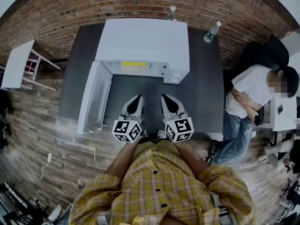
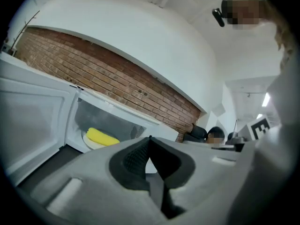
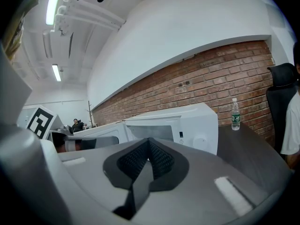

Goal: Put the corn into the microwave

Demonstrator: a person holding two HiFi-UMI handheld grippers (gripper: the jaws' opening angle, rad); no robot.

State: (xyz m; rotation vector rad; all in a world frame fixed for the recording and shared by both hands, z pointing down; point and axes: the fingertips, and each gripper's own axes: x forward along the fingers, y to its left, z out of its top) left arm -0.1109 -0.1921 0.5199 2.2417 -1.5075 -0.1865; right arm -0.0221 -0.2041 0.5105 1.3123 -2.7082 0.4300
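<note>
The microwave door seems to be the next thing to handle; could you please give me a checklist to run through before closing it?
1. Corn is inside the microwave, lying on the plate: ok.
2. Door is swung fully open to the left, with nothing against it: ok.
3. Left gripper has its jaws together and holds nothing: ok.
4. Right gripper has its jaws together and holds nothing: ok.
5. Both grippers sit back from the opening, out of the door's swing: ok.
6. Plate sits centred in the cavity: cannot tell.
</note>
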